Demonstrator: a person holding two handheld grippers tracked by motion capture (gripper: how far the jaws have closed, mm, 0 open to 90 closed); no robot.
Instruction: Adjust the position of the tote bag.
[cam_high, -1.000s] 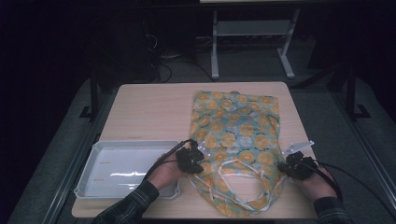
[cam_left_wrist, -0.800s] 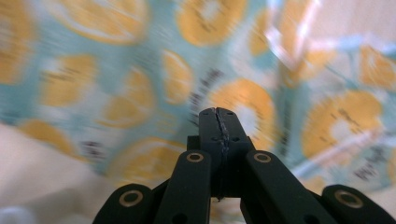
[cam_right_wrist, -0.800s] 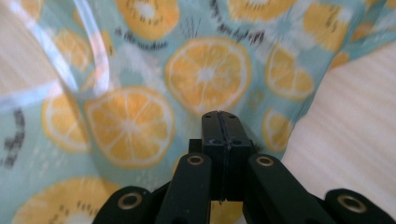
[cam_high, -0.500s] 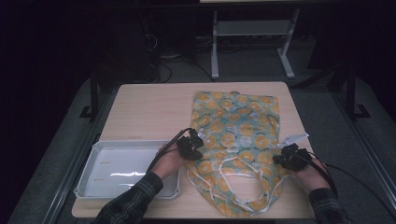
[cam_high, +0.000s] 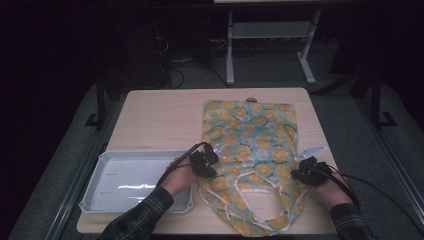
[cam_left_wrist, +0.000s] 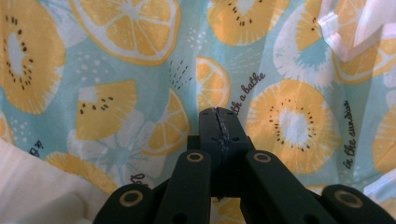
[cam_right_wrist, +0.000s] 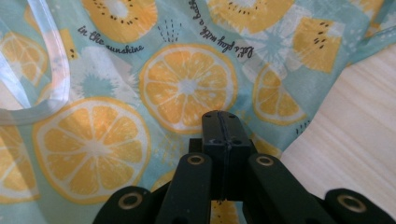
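Room is dark, light falls mostly on the surface (cam_high: 165, 120): pale wood-grain top with rounded corners. Grey carpeted floor (cam_high: 350, 115) around it. Behind, a light grey metal stand (cam_high: 270, 37) with two legs and a low shelf. Black cables (cam_high: 175, 70) tangled on the floor left of it.

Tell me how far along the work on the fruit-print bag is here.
Early. Done: the fruit-print bag lies spread flat on the table. In hand: the left tongs and right tongs, both shut, sit at its two side edges; a pinch on the fabric can't be confirmed. Left: no fold made, and the white tray holds nothing.
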